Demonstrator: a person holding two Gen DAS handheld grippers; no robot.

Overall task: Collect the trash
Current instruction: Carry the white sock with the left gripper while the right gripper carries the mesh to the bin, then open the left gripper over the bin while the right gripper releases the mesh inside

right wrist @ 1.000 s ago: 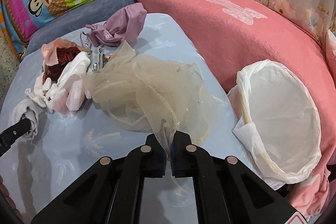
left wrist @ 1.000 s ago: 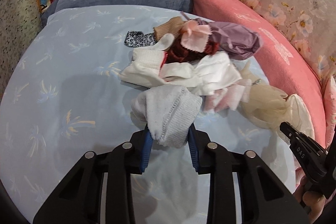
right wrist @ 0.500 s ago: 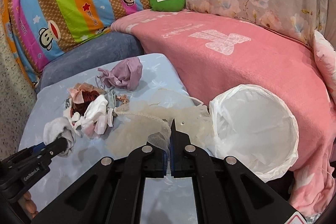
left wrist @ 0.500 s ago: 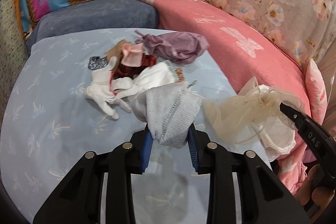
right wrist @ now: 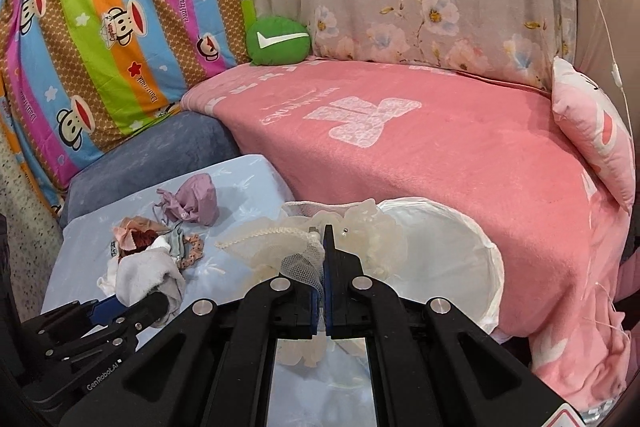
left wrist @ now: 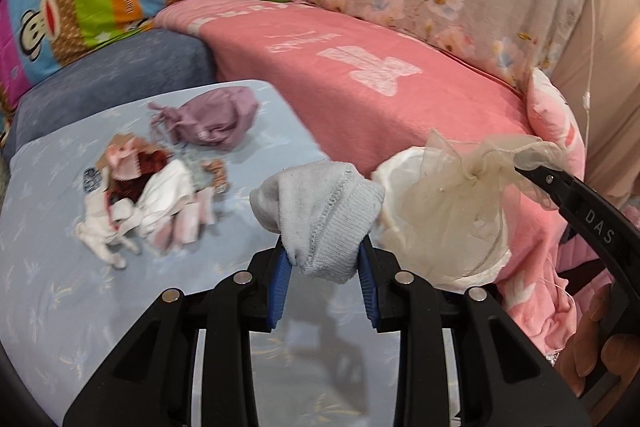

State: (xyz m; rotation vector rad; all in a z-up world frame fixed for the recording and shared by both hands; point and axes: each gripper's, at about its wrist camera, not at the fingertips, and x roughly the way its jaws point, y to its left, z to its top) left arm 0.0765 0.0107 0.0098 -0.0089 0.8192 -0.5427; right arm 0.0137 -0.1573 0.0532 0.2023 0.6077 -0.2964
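Your right gripper (right wrist: pixel 323 263), clamped on the mesh fabric (right wrist: pixel 304 247), sits nearer the white-lined bin (right wrist: pixel 448 255) just right of it; left gripper (left wrist: pixel 325 259) grips the grey sock (left wrist: pixel 320 211).

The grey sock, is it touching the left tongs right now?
Touching. In the left wrist view the grey sock is pinched between the blue pads of the left tongs, clear of the blue sheet.

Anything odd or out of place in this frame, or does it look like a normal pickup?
Nothing damaged or spilled. The odd part: the "trash" is fabric. The left gripper clamps a grey sock, the right gripper pinches cream mesh fabric beside the white lined bin. More cloth scraps lie on the blue sheet.
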